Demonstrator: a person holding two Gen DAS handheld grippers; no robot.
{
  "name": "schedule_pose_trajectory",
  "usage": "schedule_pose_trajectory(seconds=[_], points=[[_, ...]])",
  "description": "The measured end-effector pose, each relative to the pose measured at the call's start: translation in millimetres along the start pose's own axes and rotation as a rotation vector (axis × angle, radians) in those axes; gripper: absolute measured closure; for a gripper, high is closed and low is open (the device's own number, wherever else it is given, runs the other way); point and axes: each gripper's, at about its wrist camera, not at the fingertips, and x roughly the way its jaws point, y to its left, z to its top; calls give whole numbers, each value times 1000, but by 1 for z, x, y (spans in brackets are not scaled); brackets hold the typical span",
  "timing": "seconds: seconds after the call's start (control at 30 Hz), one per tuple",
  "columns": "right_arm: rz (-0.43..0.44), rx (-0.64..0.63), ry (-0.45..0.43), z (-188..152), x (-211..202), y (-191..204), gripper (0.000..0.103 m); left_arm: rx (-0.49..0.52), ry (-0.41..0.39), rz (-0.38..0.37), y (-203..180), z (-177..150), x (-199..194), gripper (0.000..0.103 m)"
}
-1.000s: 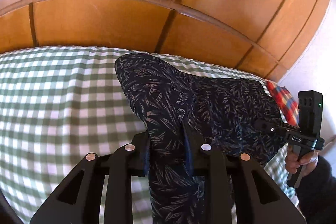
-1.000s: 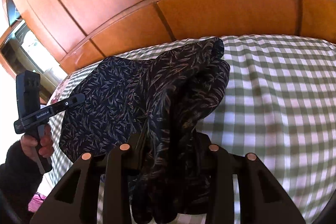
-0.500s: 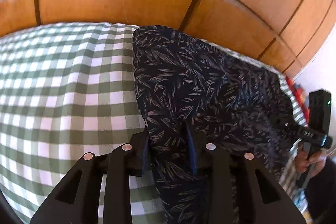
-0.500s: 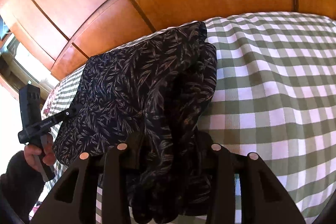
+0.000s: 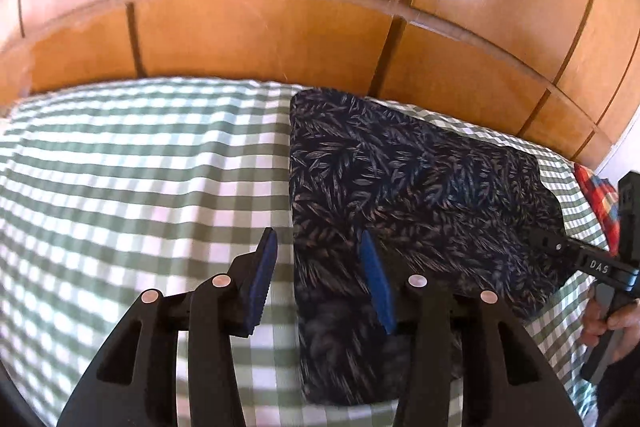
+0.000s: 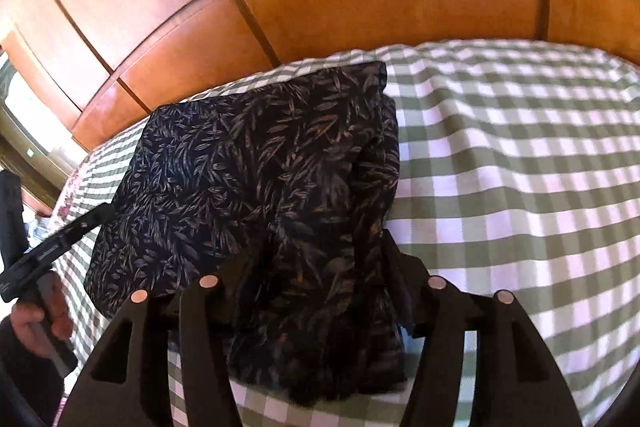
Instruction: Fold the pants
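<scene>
Dark navy pants with a leaf print (image 5: 420, 187) lie folded in a flat block on the green-and-white checked bed cover (image 5: 140, 167). My left gripper (image 5: 320, 285) straddles their near left edge. Its jaws are opening: the blue left pad (image 5: 264, 283) stands clear over the cover and the right pad (image 5: 376, 287) is above the cloth. In the right wrist view the pants (image 6: 248, 155) bunch up thickly at their near right corner. My right gripper (image 6: 322, 267) has that bunch between its opening jaws, and the cloth hides the pads.
A polished wooden headboard (image 5: 260, 35) runs along the far side of the bed. A red plaid cloth (image 5: 596, 195) lies at the right edge. A hand (image 5: 604, 327) holds the right gripper's handle. Open checked cover (image 6: 520, 167) stretches to the right.
Both grippers' jaws have spread. The left one has let go of the pants' edge, its blue pads now bare. The pants have sunk from a raised drape to lie flat on the bed.
</scene>
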Motion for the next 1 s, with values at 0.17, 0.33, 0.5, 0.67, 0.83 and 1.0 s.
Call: schedule_pose_trajectory(seconds=[0.17,0.33,0.5,0.67,0.83,1.0], points=[[-45,-50,-48,-12,-25,12,40,54,-39,62,-14,-20,-20,60],[-100,-94,-60,-25,-31,21,39,103,-20,94,-24,-31,-15,60],[-141,-82,-19,-32,-14,16,39,115,-14,105,-28,-37,-10,60],[-140,-52,-17,-34,-7,10,38,114,-3,105,-28,-37,-7,60],[-134,-20,-7,-36,0,4,36,98,5,111,-27,-38,-2,60],[-145,-1,-13,-38,0,2,34,84,6,108,-25,-40,-1,60]])
